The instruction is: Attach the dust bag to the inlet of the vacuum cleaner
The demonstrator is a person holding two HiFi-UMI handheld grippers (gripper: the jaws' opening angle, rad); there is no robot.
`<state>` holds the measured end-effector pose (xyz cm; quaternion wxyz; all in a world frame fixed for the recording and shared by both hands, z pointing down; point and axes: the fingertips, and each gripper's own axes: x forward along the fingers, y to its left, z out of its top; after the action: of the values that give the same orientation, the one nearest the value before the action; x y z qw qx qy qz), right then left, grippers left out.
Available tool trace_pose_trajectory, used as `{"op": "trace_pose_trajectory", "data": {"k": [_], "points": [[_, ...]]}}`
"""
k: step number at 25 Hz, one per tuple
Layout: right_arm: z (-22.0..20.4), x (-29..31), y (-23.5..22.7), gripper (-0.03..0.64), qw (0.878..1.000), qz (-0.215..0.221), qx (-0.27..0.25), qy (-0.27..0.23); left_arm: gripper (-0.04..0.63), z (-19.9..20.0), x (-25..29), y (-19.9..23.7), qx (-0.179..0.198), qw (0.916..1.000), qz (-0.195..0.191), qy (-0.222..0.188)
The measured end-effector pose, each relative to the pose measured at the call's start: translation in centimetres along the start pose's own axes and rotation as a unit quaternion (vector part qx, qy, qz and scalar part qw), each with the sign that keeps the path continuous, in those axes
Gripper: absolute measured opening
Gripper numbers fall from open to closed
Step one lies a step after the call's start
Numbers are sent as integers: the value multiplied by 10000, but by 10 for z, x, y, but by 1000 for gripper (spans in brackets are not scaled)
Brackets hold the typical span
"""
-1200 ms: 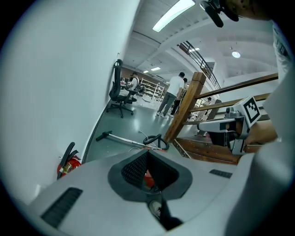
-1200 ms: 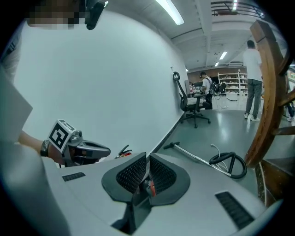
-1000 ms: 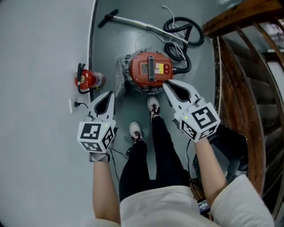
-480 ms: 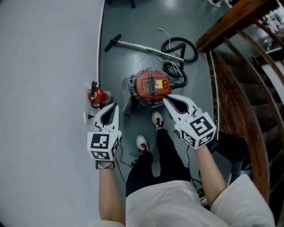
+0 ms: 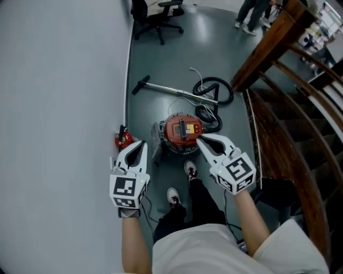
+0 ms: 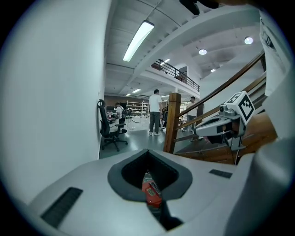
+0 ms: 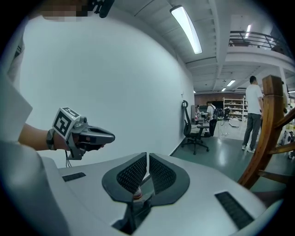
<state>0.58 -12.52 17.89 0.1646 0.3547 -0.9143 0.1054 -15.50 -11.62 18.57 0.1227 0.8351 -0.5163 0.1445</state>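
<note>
The red drum vacuum cleaner (image 5: 183, 131) stands on the grey floor far below, just ahead of the person's shoes. A pale, crumpled bag-like thing (image 5: 158, 141) lies against its left side; I cannot tell how it sits at the inlet. My left gripper (image 5: 140, 145) hangs high above the floor left of the vacuum, shut and empty. My right gripper (image 5: 200, 138) hangs over the vacuum's near right edge, its pads shut to a thin slit with nothing between them. In the left gripper view the vacuum (image 6: 152, 193) shows through the gap behind the shut left gripper (image 6: 148, 152).
A black hose (image 5: 215, 97) and metal wand (image 5: 170, 91) lie beyond the vacuum. A red fire extinguisher (image 5: 122, 140) stands by the white wall (image 5: 59, 107). A wooden staircase and banister (image 5: 278, 107) rise at the right. An office chair (image 5: 155, 13) and people (image 5: 251, 12) are farther off.
Both grippers have risen together, still shut. The vacuum now looks smaller and farther below, and the chair and standing people have come into the head view.
</note>
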Motion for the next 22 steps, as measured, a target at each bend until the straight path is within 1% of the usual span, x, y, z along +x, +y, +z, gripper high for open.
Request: {"op": "trace_pose_trajectory", "data": {"k": [3, 7, 10, 15, 19, 22], "points": [[14, -9, 7, 40, 9999, 11, -99, -98, 2, 23, -14, -1, 200, 9997, 17, -122], [34, -21, 16, 40, 9993, 46, -305, -215, 2, 41, -31, -6, 340, 9992, 9, -232], [40, -33, 21, 40, 9979, -15, -635, -82, 2, 45, -42, -14, 532, 9984, -73, -194], [55, -53, 24, 41, 9929, -182, -1176, 71, 2, 56, -55, -35, 784, 9962, -354, -150], [64, -70, 30, 41, 9903, -166, -1376, 62, 2, 72, -68, -49, 1067, 9932, -420, -207], [68, -83, 38, 41, 9893, -73, -1458, 48, 2, 85, -76, -60, 1282, 9905, -446, -242]]}}
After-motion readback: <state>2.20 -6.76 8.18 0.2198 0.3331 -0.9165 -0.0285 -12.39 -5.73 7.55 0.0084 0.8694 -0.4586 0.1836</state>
